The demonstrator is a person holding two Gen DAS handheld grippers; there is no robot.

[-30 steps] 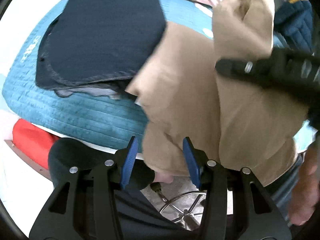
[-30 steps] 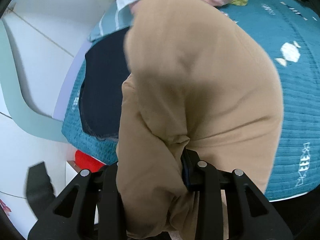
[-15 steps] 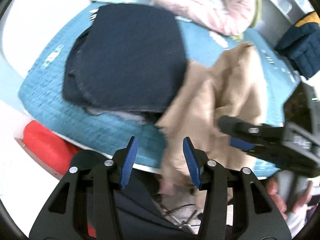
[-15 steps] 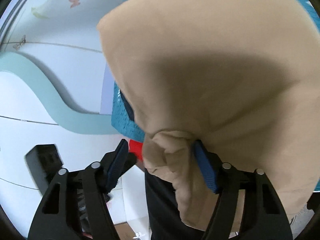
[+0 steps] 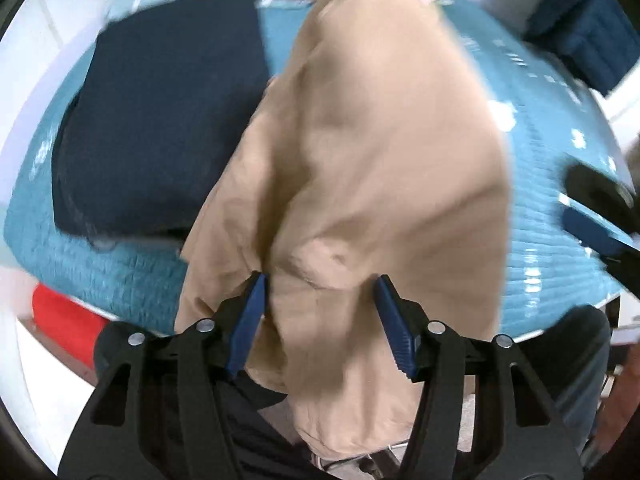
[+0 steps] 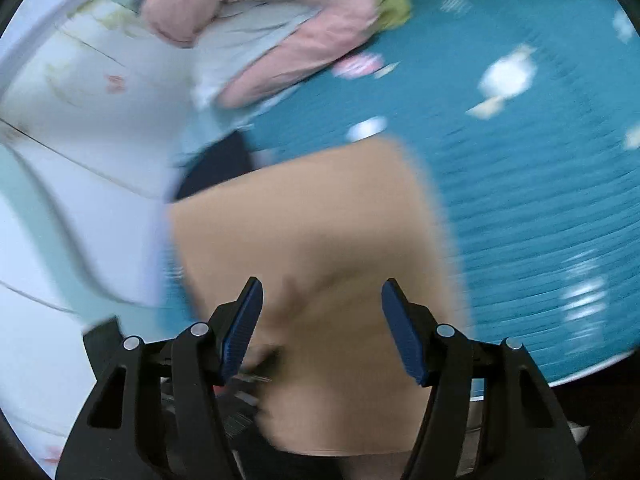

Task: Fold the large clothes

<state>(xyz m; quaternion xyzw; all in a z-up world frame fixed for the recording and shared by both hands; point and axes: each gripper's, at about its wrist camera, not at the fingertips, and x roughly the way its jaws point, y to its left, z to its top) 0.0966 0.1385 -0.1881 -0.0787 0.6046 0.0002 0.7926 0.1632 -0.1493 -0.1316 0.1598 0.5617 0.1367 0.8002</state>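
Observation:
A tan garment [image 5: 380,140] lies bunched on the teal bedspread [image 5: 560,200], its near end hanging over the bed's edge. My left gripper [image 5: 320,280] points down at it; its jaws are opening, and a thick fold of the tan cloth sits between the blue pads, brushing the left pad. My right gripper [image 6: 322,284] stands open just above the tan garment [image 6: 320,240], holding nothing. The right gripper [image 5: 576,208] also shows at the right edge of the left wrist view, clear of the cloth. Both views are blurred by motion.
A folded dark navy garment [image 5: 160,112] lies left of the tan one. Pink clothing [image 6: 260,12] and a green cloth [image 6: 394,4] are piled at the bed's far side. A blue and yellow knit [image 5: 580,32] sits far right. A red item [image 5: 60,320] is below the bed's edge.
The right gripper has let go of the tan garment and swung right, off the cloth. The left gripper has moved over the dropped cloth, and its jaws have widened around a fold.

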